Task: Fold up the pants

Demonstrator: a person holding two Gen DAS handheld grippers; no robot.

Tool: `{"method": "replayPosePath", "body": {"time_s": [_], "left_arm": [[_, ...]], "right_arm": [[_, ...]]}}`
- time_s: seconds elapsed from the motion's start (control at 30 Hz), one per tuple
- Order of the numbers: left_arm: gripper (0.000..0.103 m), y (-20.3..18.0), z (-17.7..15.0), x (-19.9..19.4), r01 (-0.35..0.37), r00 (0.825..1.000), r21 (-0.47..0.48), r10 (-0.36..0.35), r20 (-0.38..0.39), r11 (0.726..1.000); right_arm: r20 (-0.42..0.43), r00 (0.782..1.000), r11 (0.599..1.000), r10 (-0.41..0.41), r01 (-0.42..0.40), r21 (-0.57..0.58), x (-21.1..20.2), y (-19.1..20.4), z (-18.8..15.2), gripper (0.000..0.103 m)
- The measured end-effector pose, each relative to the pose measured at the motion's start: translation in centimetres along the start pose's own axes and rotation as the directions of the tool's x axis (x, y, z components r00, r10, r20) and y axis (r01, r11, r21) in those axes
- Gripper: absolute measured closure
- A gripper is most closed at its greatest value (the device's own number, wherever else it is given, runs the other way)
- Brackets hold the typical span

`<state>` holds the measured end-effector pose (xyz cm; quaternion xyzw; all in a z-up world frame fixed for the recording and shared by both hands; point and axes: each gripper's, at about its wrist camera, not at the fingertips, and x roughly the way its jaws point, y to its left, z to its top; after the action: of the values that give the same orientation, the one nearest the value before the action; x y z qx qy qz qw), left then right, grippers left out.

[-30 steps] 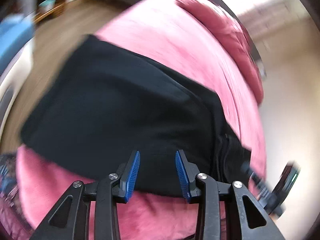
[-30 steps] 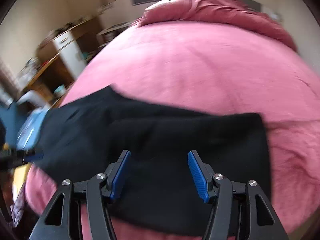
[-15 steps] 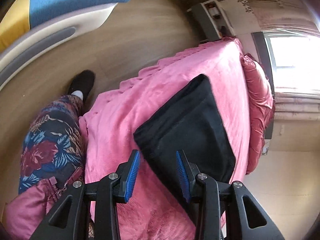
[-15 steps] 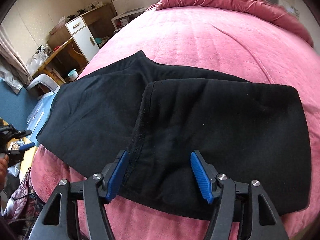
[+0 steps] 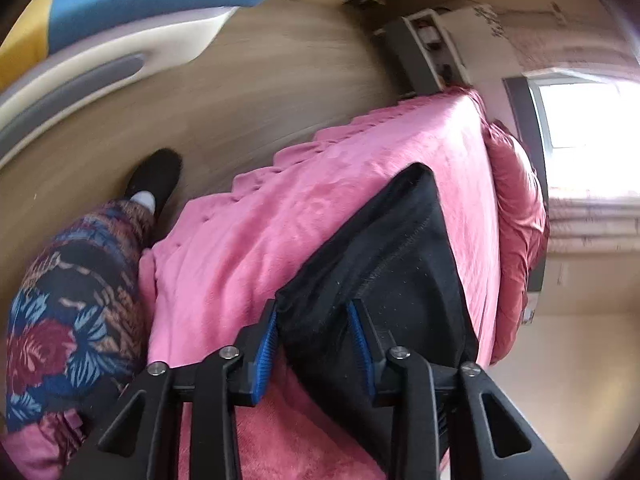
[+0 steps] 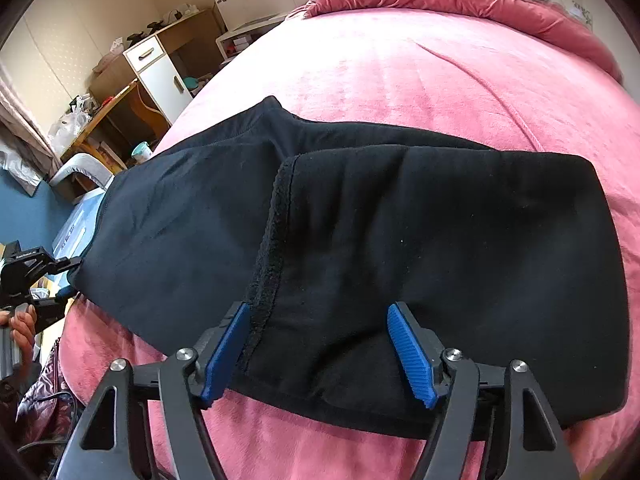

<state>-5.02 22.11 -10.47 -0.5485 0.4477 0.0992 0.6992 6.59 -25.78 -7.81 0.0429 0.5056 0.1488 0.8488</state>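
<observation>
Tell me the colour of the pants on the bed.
Plain black pants, lying on a pink blanket; clearest in the right wrist view.

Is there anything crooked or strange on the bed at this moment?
Only a small thing. The black pants lie half folded on the pink bed: the upper layer ends in a slanted edge and leaves the lower part uncovered toward the left. No damage shows.

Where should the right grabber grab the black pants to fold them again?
Probably the near hem corner of the pants' folded top layer, coming from the near bed edge. That fuzzy hem lies exposed just ahead of the open right gripper.
</observation>
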Motion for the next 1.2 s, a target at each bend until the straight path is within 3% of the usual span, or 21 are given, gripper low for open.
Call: {"method": "replayPosePath", "body": {"time_s": [0.03, 0.17, 0.27, 0.33, 0.37, 0.5, 0.57, 0.67, 0.77, 0.8, 0.83, 0.93, 1.1, 1.13, 1.17, 1.2], "left_arm": [[0.081, -0.2, 0.0, 0.0, -0.01, 1.0, 0.019, 0.01, 0.002, 1.0], [0.087, -2.5, -0.6, -0.8, -0.033, 0.999, 0.149, 0.026, 0.047, 0.988], [0.088, -6.0, -1.9, -1.8, -0.008, 0.997, 0.314, -0.016, 0.075, 0.949], [0.088, -8.8, -3.3, -2.3, 0.03, 0.996, 0.438, -0.065, 0.065, 0.898], [0.088, -10.6, -4.5, -2.3, 0.07, 0.994, 0.518, -0.102, 0.033, 0.852], [0.088, -14.6, -8.4, -1.3, 0.185, 0.981, 0.678, -0.168, -0.092, 0.711], [0.088, -15.8, -10.1, -0.3, 0.219, 0.975, 0.722, -0.165, -0.146, 0.656], [0.088, -16.5, -11.8, 1.2, 0.244, 0.97, 0.757, -0.143, -0.198, 0.606], [0.088, -16.8, -12.9, 1.8, 0.253, 0.967, 0.783, -0.122, -0.224, 0.568], [0.088, -16.9, -13.1, 1.9, 0.256, 0.966, 0.788, -0.119, -0.23, 0.559], [0.088, -16.9, -13.4, 2.0, 0.26, 0.965, 0.793, -0.115, -0.236, 0.551], [0.088, -17.1, -14.0, 2.1, 0.252, 0.967, 0.813, -0.097, -0.237, 0.525], [0.088, -17.9, -14.8, 2.3, 0.221, 0.974, 0.844, -0.064, -0.218, 0.489], [0.088, -18.1, -15.0, 2.3, 0.209, 0.977, 0.851, -0.057, -0.208, 0.481], [0.088, -18.2, -15.2, 2.3, 0.192, 0.98, 0.861, -0.044, -0.195, 0.47], [0.088, -18.3, -15.5, 2.3, 0.176, 0.983, 0.869, -0.033, -0.182, 0.462]], "right_arm": [[0.0, 1.0, 1.0, -0.003, 0.003, -0.004, 0.1, 0.1, -0.1, 0.03], [0.002, 1.0, 1.0, -0.006, 0.006, -0.009, 0.3, 0.1, -0.1, 0.029], [0.0, 1.0, 1.0, -0.001, 0.001, -0.006, 0.3, 0.1, -0.1, 0.029], [-0.004, 1.0, 1.0, -0.002, 0.002, -0.007, 0.2, 0.1, 0.0, 0.029], [-0.006, 1.0, 1.0, -0.002, 0.002, -0.007, 0.1, 0.1, 0.1, 0.03], [0.037, 0.999, 1.0, 0.005, -0.005, -0.003, -1.3, 0.0, 1.1, 0.03], [0.049, 0.995, 0.996, 0.085, -0.085, 0.008, -2.1, 0.0, 2.0, 0.03], [0.048, 0.961, 0.961, 0.271, -0.273, 0.038, -2.5, 0.3, 3.7, 0.029], [0.016, 0.885, 0.881, 0.465, -0.464, 0.09, -1.4, 1.0, 5.5, 0.029], [0.007, 0.856, 0.851, 0.518, -0.516, 0.097, -0.9, 1.7, 6.3, 0.028], [-0.002, 0.839, 0.836, 0.544, -0.541, 0.091, -0.4, 2.4, 7.1, 0.028], [-0.054, 0.812, 0.814, 0.581, -0.579, 0.058, 1.1, 5.2, 8.8, 0.027], [-0.182, 0.808, 0.822, 0.561, -0.57, 0.001, 5.0, 9.6, 10.6, 0.028], [-0.202, 0.807, 0.823, 0.555, -0.568, -0.009, 5.6, 10.1, 10.7, 0.03], [-0.225, 0.809, 0.827, 0.543, -0.562, -0.024, 6.3, 10.7, 10.8, 0.043], [-0.236, 0.82, 0.838, 0.522, -0.545, -0.04, 6.7, 11.1, 10.9, 0.073]]}}
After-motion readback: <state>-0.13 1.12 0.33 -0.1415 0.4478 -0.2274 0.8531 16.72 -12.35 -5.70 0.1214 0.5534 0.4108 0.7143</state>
